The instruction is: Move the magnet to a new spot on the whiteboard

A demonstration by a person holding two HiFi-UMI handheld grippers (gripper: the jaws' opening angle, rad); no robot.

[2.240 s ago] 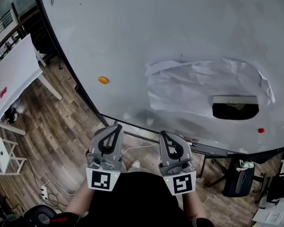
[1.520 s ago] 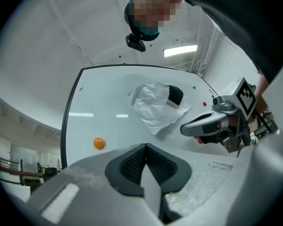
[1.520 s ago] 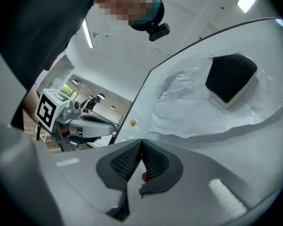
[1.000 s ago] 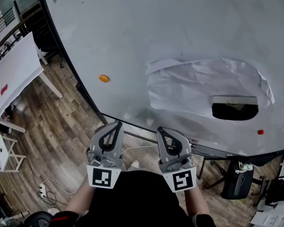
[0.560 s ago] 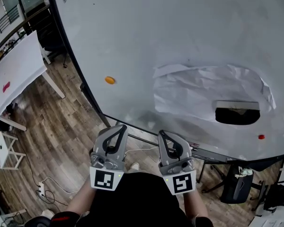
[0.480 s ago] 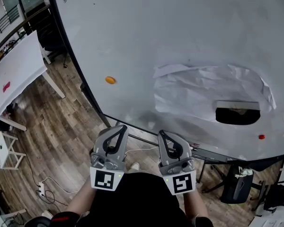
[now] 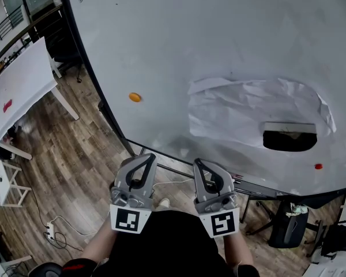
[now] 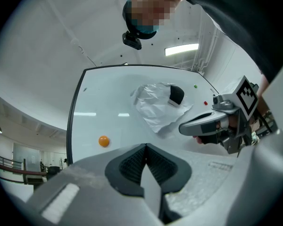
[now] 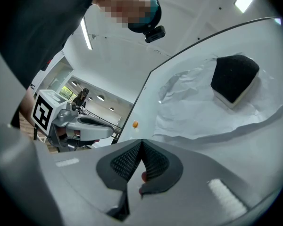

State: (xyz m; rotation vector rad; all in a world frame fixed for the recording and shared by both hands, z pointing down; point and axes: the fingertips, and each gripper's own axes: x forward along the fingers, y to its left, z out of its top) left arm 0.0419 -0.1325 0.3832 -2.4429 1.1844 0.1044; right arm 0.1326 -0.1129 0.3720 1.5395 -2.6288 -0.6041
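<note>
Jaws pressed together on the left hand-held gripper [image 8: 145, 148], ribbed black pads meeting with nothing between them. Same on the right hand-held gripper [image 9: 141, 143]: pads closed, nothing gripped. Both held side by side at the lower centre of the head view, close to the body and well apart from the board, tips aimed toward it. Likely a resting pose, fitting either a pause ahead of a reach or one following a placement. Smooth grey plastic shells, fingers shaped as narrow loops.

Beyond them, glossy whiteboard [image 7: 219, 39] filling the upper right of the head view. Small round orange magnet [image 7: 135, 97] clinging left of centre, alone on bare board. Tiny red magnet [image 7: 318, 167] near the lower right edge. Either one possibly the task's magnet. Crumpled white paper sheet [image 7: 242, 111] right of centre, apparently pinned by a black felt eraser [image 7: 288, 136]. Wood-plank floor [image 7: 63, 154] at lower left.
</note>
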